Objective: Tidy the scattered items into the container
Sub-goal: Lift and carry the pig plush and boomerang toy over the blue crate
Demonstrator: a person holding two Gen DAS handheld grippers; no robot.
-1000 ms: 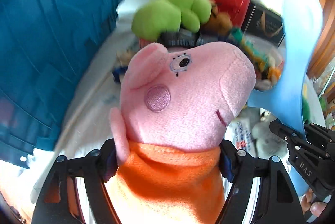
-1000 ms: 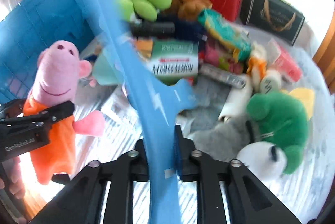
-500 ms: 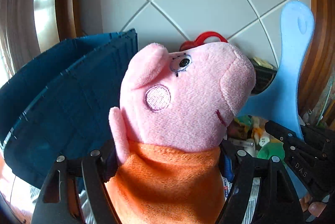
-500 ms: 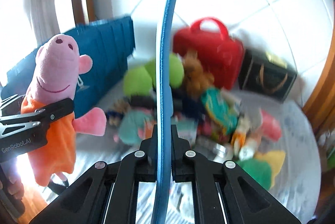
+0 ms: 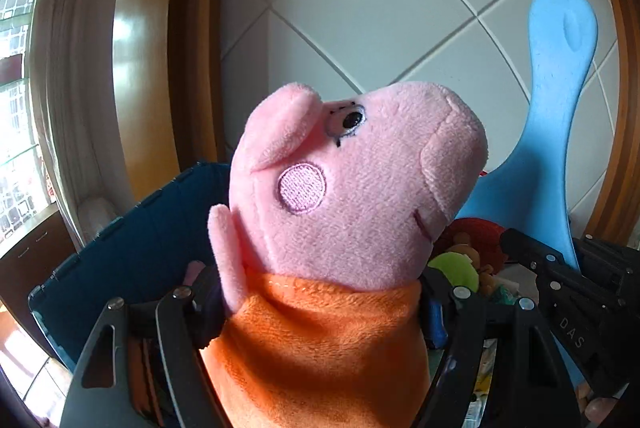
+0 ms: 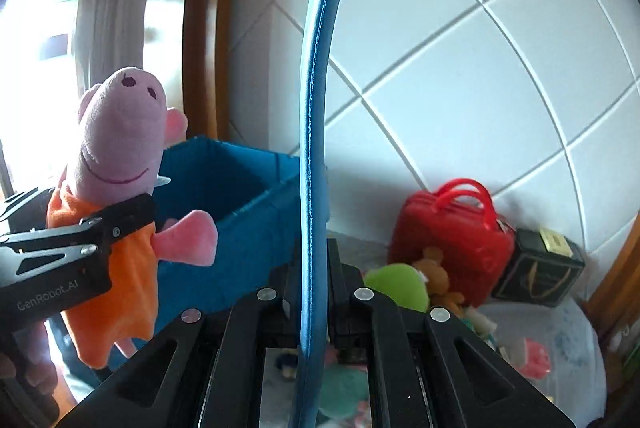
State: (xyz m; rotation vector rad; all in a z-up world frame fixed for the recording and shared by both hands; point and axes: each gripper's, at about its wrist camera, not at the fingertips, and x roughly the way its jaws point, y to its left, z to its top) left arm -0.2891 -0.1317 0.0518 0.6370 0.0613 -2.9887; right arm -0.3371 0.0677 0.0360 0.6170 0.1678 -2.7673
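My left gripper [image 5: 316, 304] is shut on a pink pig plush [image 5: 352, 188] in an orange dress, held up in the air; it also shows in the right wrist view [image 6: 120, 156]. My right gripper [image 6: 310, 292] is shut on a flat light-blue plastic paddle [image 6: 312, 108], seen edge-on, and broadside in the left wrist view [image 5: 548, 132]. The blue open-top container [image 6: 240, 212] stands behind and below the plush; it also shows in the left wrist view [image 5: 132, 248]. Both held items are above the container's rim level, near its right side.
A red toy case [image 6: 456, 228], a black box [image 6: 540, 272], a green plush [image 6: 400, 284], a brown bear [image 6: 440, 280] and several small toys lie on the white table to the right. A tiled wall stands behind, a wooden frame and curtain at the left.
Both grippers have lifted and tilted upward with their items. The table pile has dropped low in view and the wall now fills the frames. The container shows lower and further off.
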